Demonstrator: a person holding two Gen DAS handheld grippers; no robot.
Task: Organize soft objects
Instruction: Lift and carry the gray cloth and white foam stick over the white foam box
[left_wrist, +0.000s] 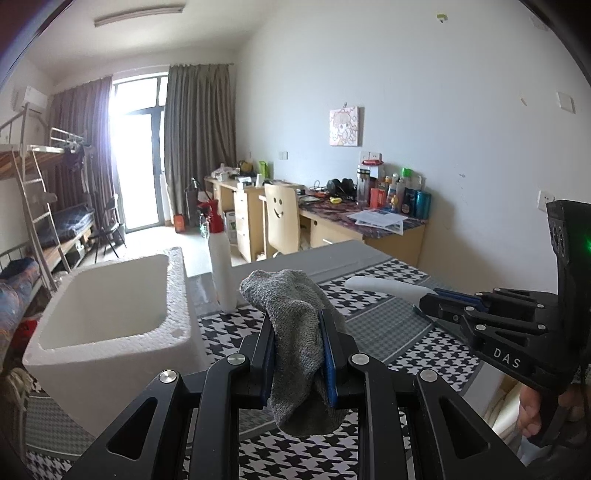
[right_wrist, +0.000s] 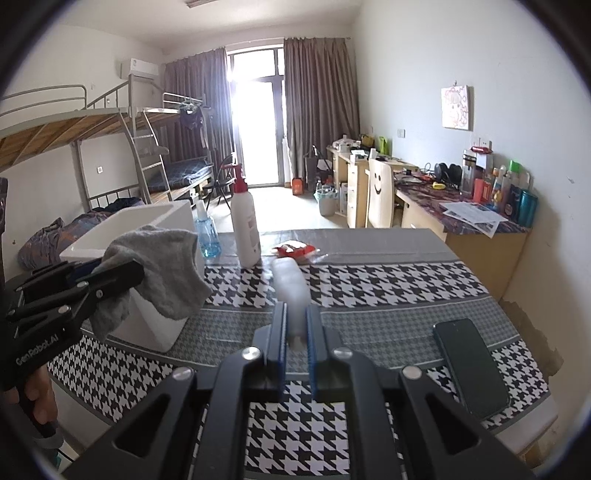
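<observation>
Holding two soft things above the checked tablecloth (right_wrist: 369, 280), we have binned neither yet. Our left gripper (left_wrist: 297, 354) pinches a grey sock (left_wrist: 291, 317) beside the white foam box (left_wrist: 110, 306); our right gripper (right_wrist: 295, 332) is pressed on a pale white item (right_wrist: 291, 284), too blurred to name. The box looks empty inside, though its floor is only partly visible.

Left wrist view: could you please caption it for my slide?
Left tool grips a grey sock beside the white foam box.
</observation>
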